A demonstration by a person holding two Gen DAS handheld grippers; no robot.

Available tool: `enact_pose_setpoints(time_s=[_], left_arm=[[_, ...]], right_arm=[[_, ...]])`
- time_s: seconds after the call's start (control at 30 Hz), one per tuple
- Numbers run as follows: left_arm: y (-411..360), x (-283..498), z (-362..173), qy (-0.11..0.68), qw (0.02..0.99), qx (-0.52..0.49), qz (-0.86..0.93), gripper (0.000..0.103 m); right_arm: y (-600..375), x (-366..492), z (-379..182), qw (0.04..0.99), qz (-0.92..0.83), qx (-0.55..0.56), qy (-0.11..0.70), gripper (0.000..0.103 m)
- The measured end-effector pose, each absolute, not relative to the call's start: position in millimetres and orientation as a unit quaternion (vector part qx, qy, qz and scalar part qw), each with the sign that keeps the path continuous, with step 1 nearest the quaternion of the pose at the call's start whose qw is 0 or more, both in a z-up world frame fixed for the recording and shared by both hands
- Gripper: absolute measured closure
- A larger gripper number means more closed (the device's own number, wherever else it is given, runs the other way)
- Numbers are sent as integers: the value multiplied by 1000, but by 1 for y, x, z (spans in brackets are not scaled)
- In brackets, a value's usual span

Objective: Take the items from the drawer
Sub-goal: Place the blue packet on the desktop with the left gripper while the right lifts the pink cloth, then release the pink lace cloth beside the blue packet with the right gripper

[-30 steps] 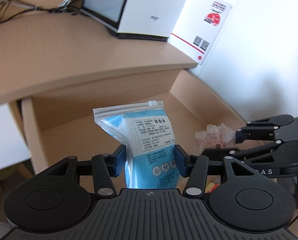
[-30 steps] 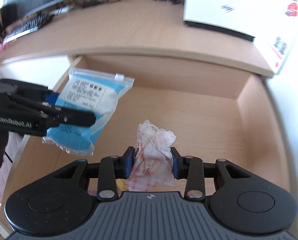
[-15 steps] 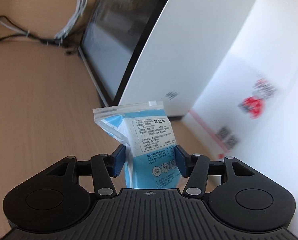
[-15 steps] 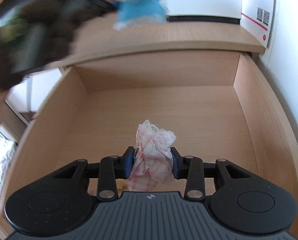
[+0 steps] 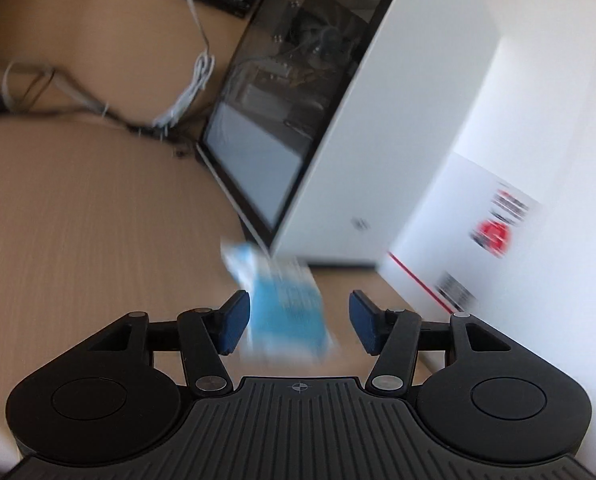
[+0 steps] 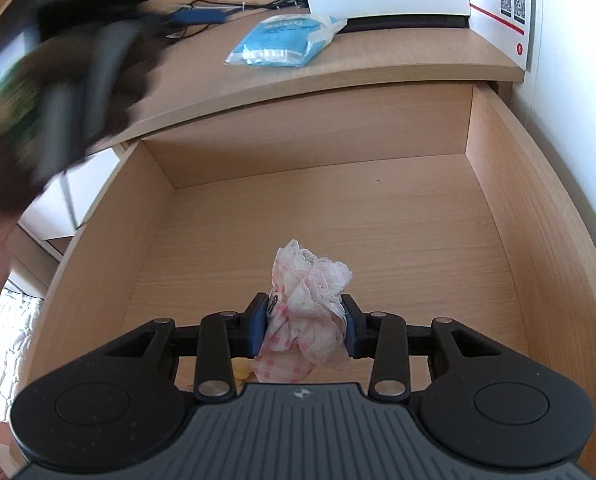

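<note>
while the wooden desk [image 6: 397, 60] spreads ahead of both grippers, the open drawer [image 6: 529, 216] lies directly beneath the right gripper [image 6: 305, 330], its pale floor stretching forward to the back wall. beyond the left gripper [image 5: 299, 322] and to its right stands a white computer case [image 5: 397, 128] with a dark glass side, loose cables [image 5: 190, 92] trailing off to its left. the left gripper's jaws stand apart, and the blue-and-white zip pouch [image 5: 286, 304] sits blurred between them, not pressed by either blue pad; in the right wrist view the same pouch [image 6: 286, 40] lies flat on the desk top, far ahead of the right gripper, just in front of the case. the right gripper is clamped on a bundle of pink gingham cloth with white lace [image 6: 307, 320], held over the drawer's near end. something small and yellow [image 6: 242, 374] peeks out just under its left finger.
</note>
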State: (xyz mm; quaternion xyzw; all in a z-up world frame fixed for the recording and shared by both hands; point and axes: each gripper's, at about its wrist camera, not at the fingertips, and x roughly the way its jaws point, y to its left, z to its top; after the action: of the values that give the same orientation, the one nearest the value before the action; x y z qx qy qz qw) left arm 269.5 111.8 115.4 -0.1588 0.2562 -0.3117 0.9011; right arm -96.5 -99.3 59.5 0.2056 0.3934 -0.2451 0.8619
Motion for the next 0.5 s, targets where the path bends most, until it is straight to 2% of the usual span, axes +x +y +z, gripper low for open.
enact_pose_setpoints(time_s=[0.2, 0.23, 0.43, 0.47, 0.5], left_arm=[[113, 235, 43, 330, 845, -161, -388, 43], [112, 242, 41, 353, 836, -166, -385, 44], [120, 266, 28, 380, 786, -238, -425, 44], [119, 268, 27, 380, 786, -237, -428, 44], [117, 271, 28, 379, 788, -229, -429, 44]], right_arm=[[-129, -72, 86, 862, -295, 173, 375, 66], [-137, -66, 95, 865, -305, 166, 363, 66], [-196, -10, 146, 874, -358, 116, 308, 66], [-210, 1, 150, 872, -365, 119, 305, 65], [-226, 12, 152, 870, -365, 128, 305, 56]])
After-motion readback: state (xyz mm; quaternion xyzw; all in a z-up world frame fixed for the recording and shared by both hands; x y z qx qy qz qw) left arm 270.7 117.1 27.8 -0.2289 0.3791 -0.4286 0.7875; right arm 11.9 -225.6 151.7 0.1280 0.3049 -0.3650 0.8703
